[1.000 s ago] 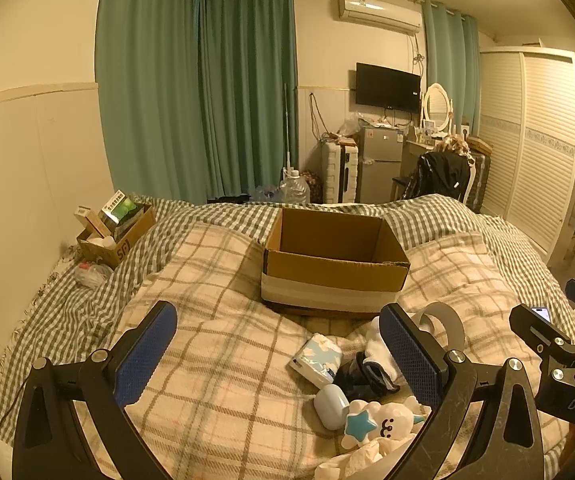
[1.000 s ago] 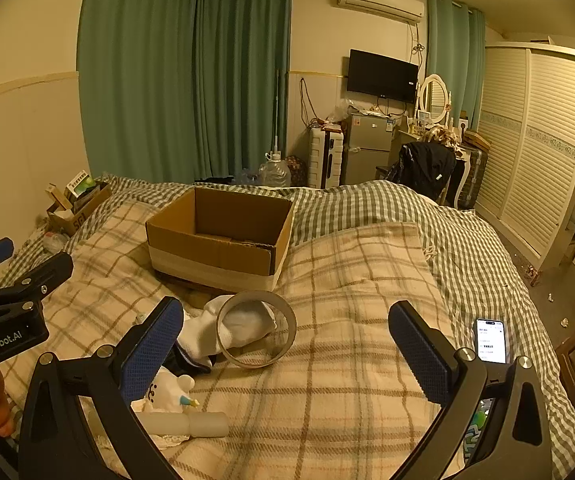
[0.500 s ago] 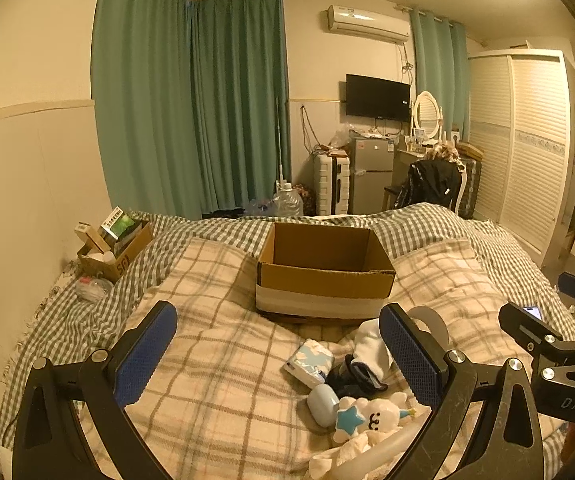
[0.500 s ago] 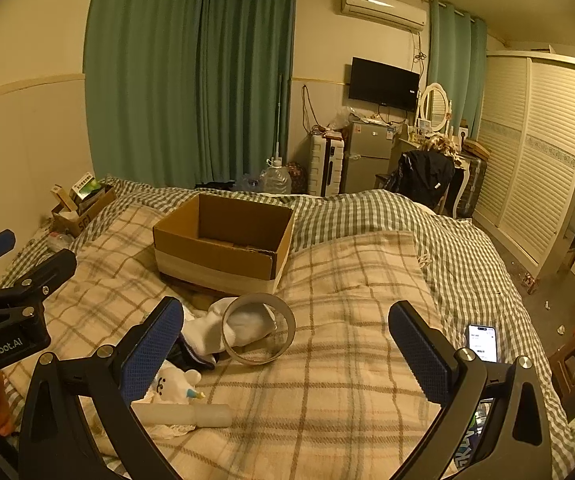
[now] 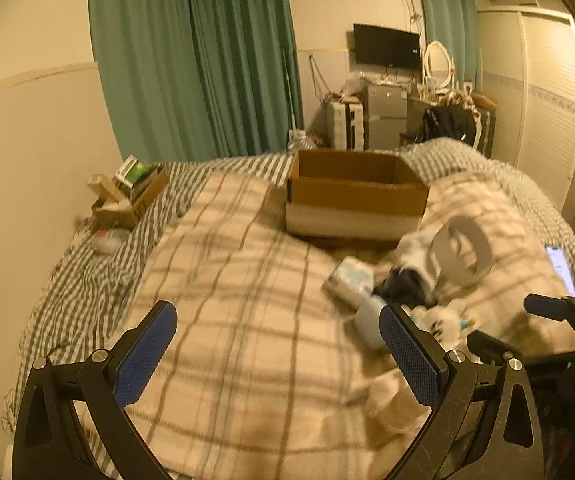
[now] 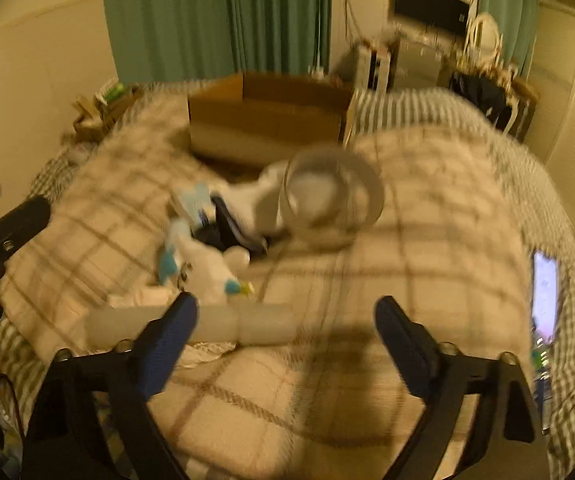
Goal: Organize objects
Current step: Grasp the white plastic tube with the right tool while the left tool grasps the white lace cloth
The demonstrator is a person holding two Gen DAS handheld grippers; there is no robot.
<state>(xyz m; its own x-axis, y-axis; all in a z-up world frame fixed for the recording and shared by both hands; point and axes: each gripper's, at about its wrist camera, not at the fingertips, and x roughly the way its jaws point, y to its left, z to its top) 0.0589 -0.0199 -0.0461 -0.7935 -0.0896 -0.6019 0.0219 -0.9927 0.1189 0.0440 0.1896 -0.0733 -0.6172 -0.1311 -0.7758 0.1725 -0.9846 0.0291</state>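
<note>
An open cardboard box (image 5: pixel 355 200) stands on the plaid blanket; it also shows in the right wrist view (image 6: pixel 267 120). In front of it lies a pile: a tape roll (image 5: pixel 463 250) (image 6: pixel 333 200), white and dark socks (image 6: pixel 235 228), a tissue pack (image 5: pixel 349 282), a white plush toy (image 6: pixel 203 268) and a white cylinder (image 6: pixel 195 324). My left gripper (image 5: pixel 275 354) is open and empty over bare blanket left of the pile. My right gripper (image 6: pixel 285 340) is open and empty just in front of the white cylinder. Both views are motion-blurred.
A phone (image 6: pixel 545 288) lies on the bed at the right. A small cardboard box of items (image 5: pixel 127 196) sits by the left wall. Green curtains, a fridge, a TV and a wardrobe stand beyond the bed.
Both grippers have tipped down and moved forward toward the pile. The right gripper now hangs close over the white cylinder. Both stay open.
</note>
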